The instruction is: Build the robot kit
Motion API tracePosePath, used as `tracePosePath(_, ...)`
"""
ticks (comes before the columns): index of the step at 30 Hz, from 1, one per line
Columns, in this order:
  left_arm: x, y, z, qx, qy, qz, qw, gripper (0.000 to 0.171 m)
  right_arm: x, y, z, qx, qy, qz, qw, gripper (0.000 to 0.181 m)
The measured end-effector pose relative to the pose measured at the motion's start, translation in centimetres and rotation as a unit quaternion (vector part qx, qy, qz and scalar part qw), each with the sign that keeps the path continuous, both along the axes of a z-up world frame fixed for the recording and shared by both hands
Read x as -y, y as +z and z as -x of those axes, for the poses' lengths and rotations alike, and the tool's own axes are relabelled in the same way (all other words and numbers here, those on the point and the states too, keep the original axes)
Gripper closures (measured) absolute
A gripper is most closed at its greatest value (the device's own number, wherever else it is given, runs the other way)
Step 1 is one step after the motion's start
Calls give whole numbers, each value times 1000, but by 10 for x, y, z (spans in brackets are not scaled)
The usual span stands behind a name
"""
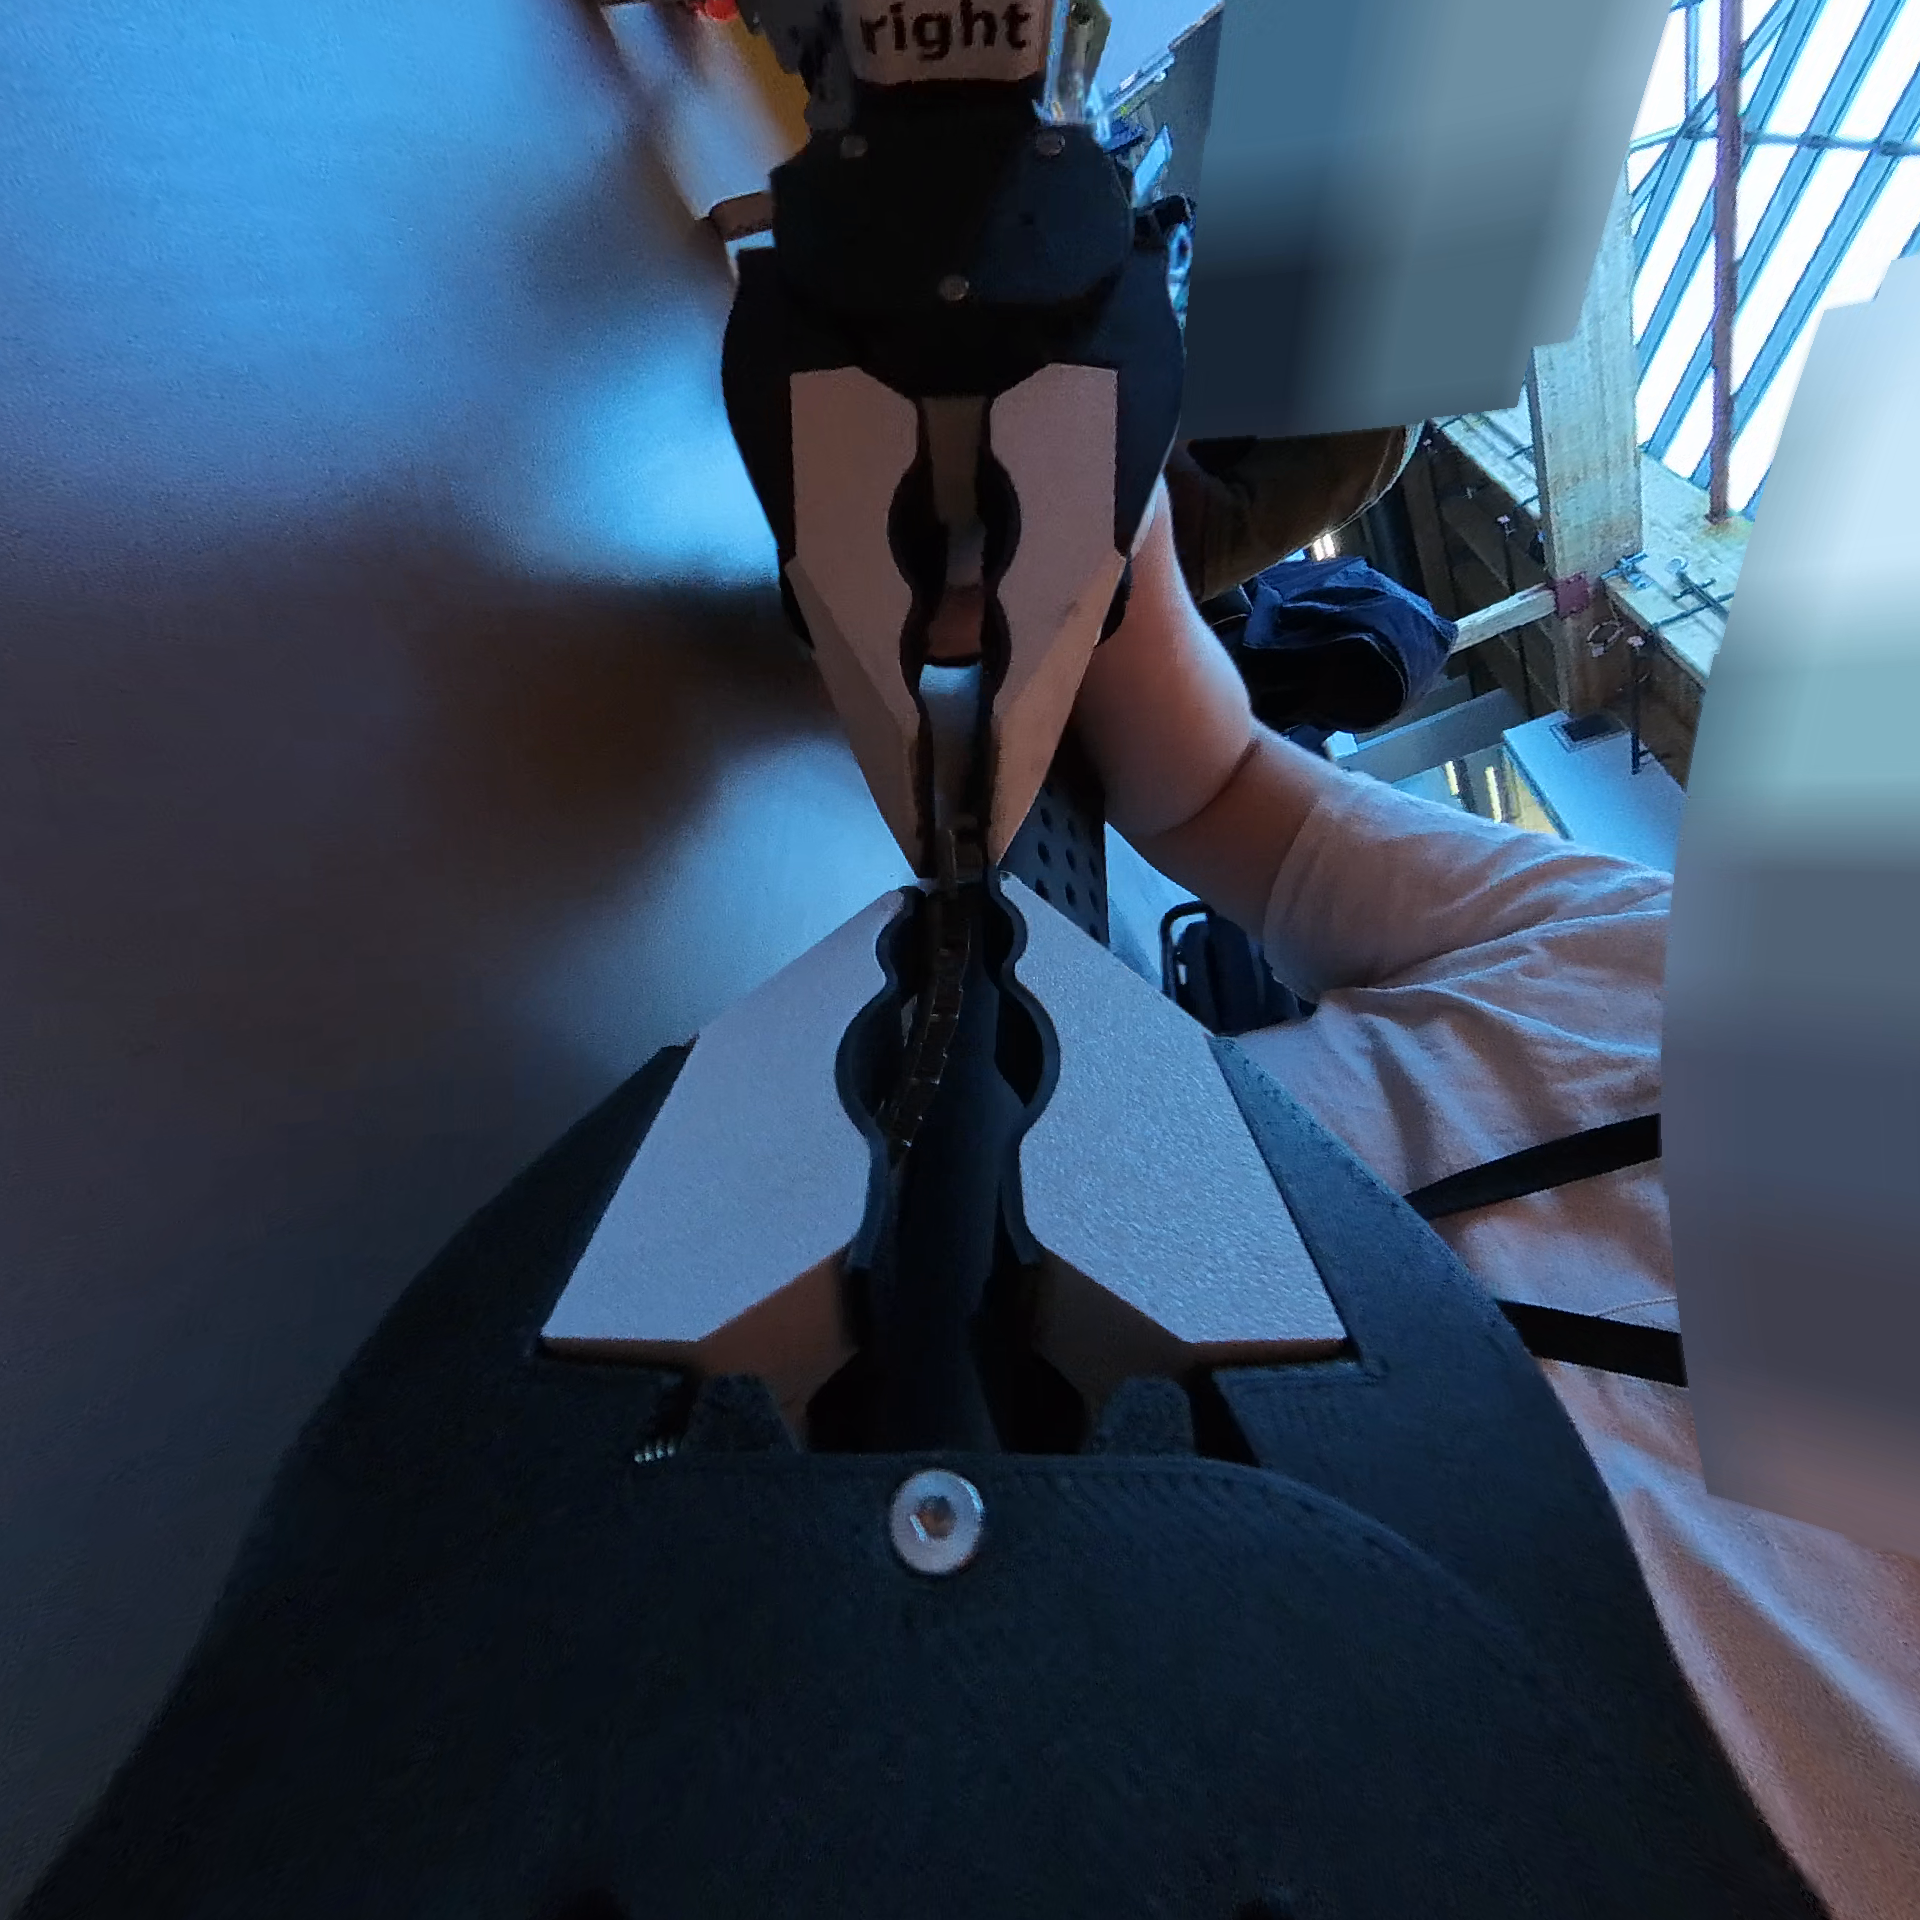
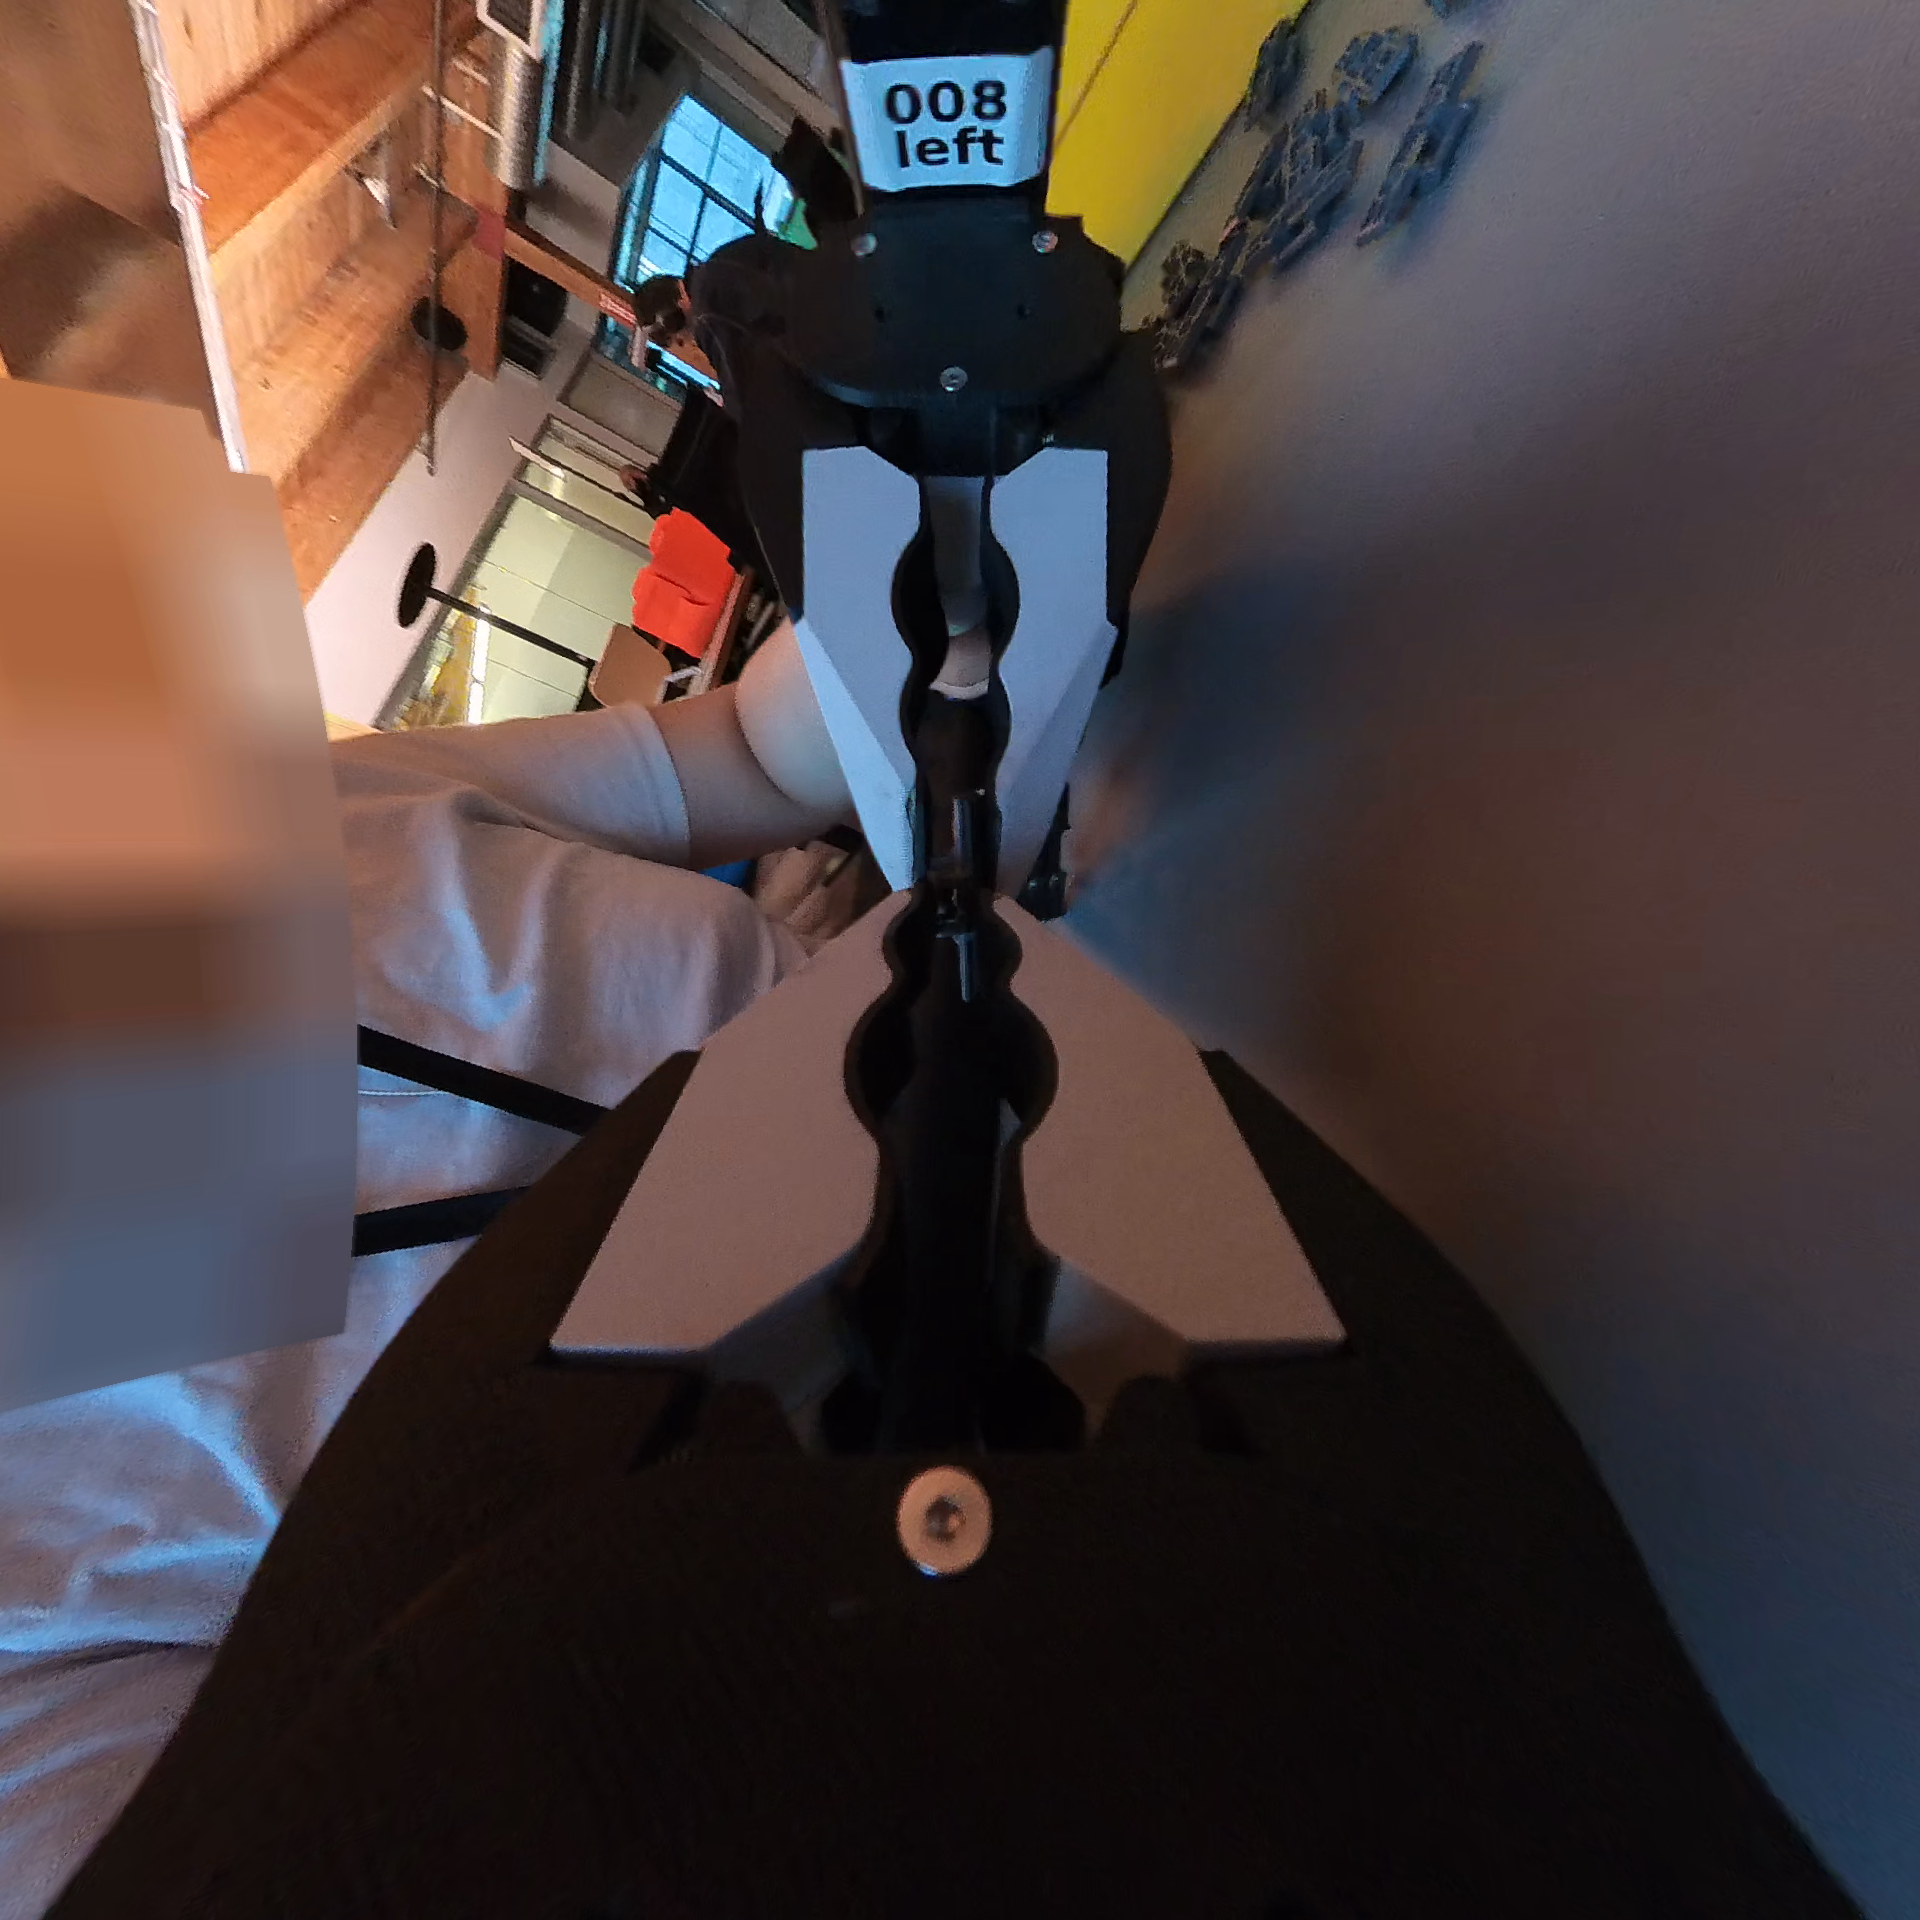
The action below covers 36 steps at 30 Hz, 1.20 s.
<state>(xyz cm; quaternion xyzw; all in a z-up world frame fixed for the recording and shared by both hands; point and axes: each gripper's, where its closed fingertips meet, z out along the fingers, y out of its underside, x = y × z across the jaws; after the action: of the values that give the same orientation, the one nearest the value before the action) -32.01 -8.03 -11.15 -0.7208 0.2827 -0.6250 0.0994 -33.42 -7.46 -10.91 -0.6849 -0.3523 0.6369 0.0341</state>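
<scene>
My two grippers point at each other, tip to tip, above a grey table (image 1: 312, 727). My left gripper (image 1: 956, 896) is shut on a thin dark segmented strip (image 1: 928, 1039) that runs up between its pads to the tips. My right gripper (image 1: 956, 847) meets it from the far side and is shut on the strip's other end. In the right wrist view my right gripper (image 2: 951, 906) and the left gripper (image 2: 951, 871) pinch the same dark strip (image 2: 962, 831), which looks like small linked metal pieces. Most of the strip is hidden between the pads.
A person's bare forearm (image 1: 1195, 675) and pale shirt (image 1: 1455, 987) are close on one side. Several small dark parts (image 2: 1330, 187) lie on the grey table (image 2: 1558, 727) beside a yellow surface (image 2: 1143, 104). A red object (image 2: 681, 592) stands far back. My left and right fingertips are right by each other.
</scene>
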Motion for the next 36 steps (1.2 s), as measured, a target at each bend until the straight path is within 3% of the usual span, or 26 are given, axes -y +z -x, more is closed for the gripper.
tracePosePath(2,-1,6,1,22,1,28,999,162,-2,4,1,-3,-5,-22,1000,178)
tracePosePath(5,-2,15,3,62,-5,94,994,138,-8,1,1,10,-21,-42,999,178)
tracePosePath(9,-8,9,4,66,9,155,986,146,-12,-1,3,11,-31,-48,998,178)
tracePosePath(12,-8,-1,4,39,11,149,988,153,-10,-7,4,30,-26,-84,996,178)
tracePosePath(25,-12,-7,4,26,34,154,987,130,-17,-26,3,113,-42,-234,965,180)
tracePosePath(36,-19,-14,5,16,57,161,985,131,-25,-33,3,169,-73,-331,925,180)
